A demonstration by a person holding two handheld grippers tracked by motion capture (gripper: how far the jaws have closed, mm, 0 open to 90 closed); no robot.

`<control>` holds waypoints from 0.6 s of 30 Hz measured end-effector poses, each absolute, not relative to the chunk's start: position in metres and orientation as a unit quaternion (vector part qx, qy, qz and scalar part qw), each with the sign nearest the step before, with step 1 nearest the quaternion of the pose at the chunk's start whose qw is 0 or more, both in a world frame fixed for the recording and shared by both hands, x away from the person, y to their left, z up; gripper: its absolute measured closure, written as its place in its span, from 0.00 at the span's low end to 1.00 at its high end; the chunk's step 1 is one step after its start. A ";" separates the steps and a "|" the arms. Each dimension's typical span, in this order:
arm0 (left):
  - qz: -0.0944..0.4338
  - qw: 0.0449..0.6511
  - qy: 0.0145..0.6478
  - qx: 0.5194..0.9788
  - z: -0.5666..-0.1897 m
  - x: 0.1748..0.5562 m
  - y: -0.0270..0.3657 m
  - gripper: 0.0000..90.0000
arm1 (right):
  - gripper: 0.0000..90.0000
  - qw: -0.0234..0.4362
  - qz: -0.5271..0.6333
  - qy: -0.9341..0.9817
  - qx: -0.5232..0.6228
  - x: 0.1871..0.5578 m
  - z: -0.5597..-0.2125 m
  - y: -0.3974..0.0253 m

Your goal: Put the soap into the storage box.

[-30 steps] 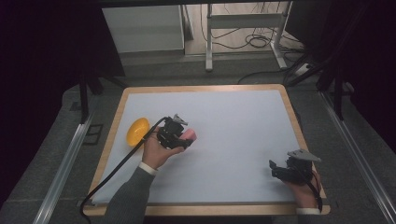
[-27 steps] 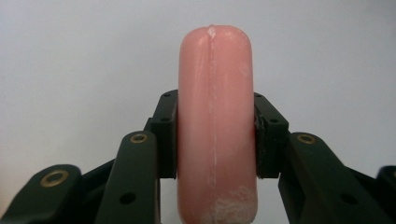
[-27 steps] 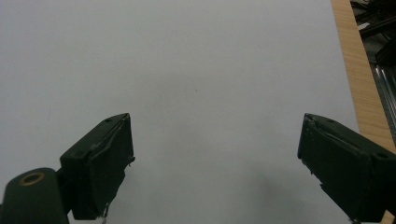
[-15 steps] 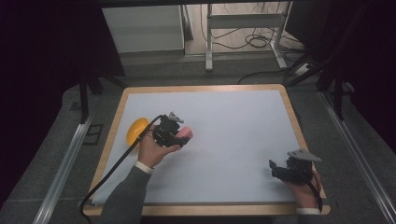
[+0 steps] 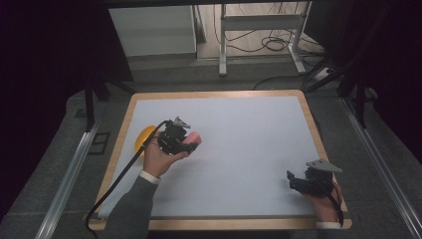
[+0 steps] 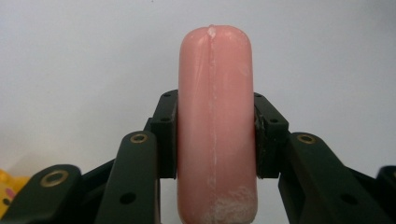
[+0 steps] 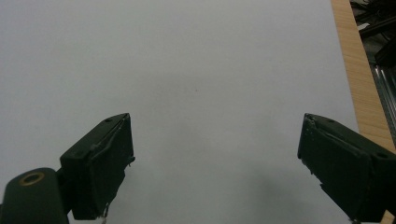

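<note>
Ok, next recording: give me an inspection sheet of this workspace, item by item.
Surface: white table top with a wooden rim, bare across the middle.
Job's things: pink sausage-shaped piece, clamped between the jaws of the left tongs and sticking out past them.
Clutter: yellow object near the table's left edge, beside the left hand.
Grippers: left tongs shut on the pink piece; right tongs open with nothing between the jaws, low over the table's right front corner.
Cables: black cable trailing from the left tongs off the front edge; loose cables on the floor behind.
Surroundings: white cabinet and a metal frame beyond the table; dark either side.
</note>
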State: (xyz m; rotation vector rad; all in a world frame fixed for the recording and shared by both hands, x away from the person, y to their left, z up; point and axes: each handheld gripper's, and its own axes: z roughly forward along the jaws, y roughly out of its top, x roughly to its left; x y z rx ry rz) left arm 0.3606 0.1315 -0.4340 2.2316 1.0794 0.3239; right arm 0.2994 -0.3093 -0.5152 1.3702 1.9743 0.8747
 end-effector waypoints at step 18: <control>0.126 0.319 0.427 0.837 -0.437 0.361 0.151 0.67 | 0.11 0.287 0.325 0.742 0.511 0.300 -0.516 -0.309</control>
